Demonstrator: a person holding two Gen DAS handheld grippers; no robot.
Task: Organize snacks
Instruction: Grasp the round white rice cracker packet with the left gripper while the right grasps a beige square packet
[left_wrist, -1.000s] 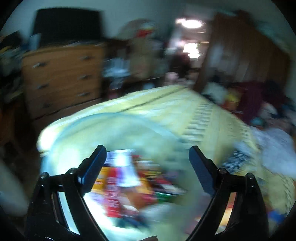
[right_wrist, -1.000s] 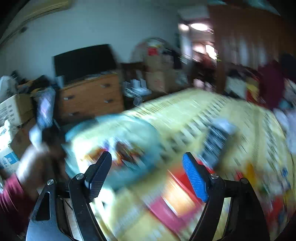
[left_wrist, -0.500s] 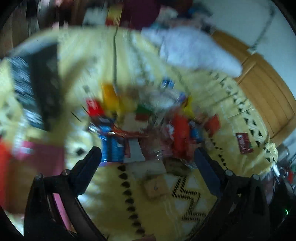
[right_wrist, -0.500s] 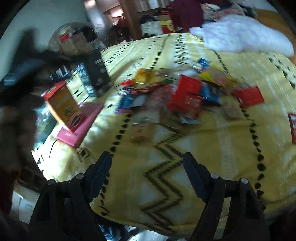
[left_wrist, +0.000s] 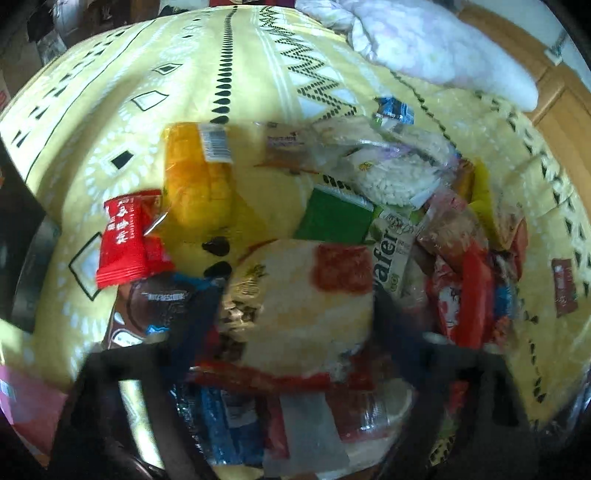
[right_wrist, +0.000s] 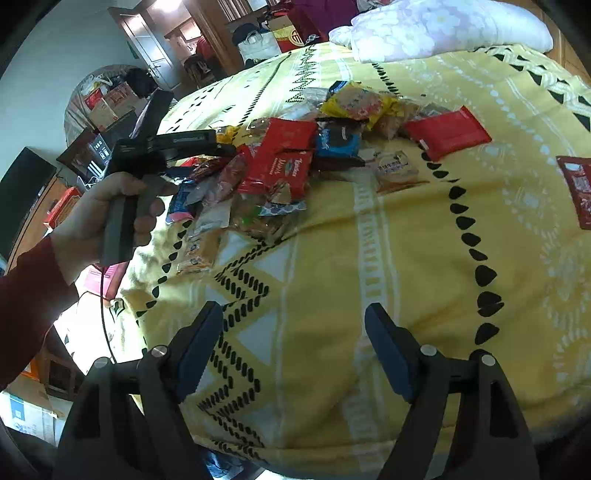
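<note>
A heap of snack packets (right_wrist: 295, 162) lies on a yellow patterned bedspread (right_wrist: 369, 258). My left gripper (left_wrist: 295, 314) is open, low over the heap, its fingers either side of a pale yellow bag with a red patch (left_wrist: 306, 295). Around it lie a small red packet (left_wrist: 125, 236), an orange packet (left_wrist: 195, 177), a green wafer pack (left_wrist: 340, 218) and a clear bag of white pellets (left_wrist: 391, 177). In the right wrist view the left gripper (right_wrist: 207, 144) reaches into the heap from the left. My right gripper (right_wrist: 293, 332) is open and empty above bare bedspread, near the front edge.
A red packet (right_wrist: 447, 133) and a dark red packet (right_wrist: 576, 188) lie apart at the right. A white quilt (right_wrist: 443, 26) lies at the head of the bed. A pink box (left_wrist: 26, 406) sits at the left. Cartons and a dresser stand past the bed's left edge.
Both views swung from the room to the bed. My left gripper dropped low onto the snack heap, around the pale bag. My right gripper stayed open near the front edge.
</note>
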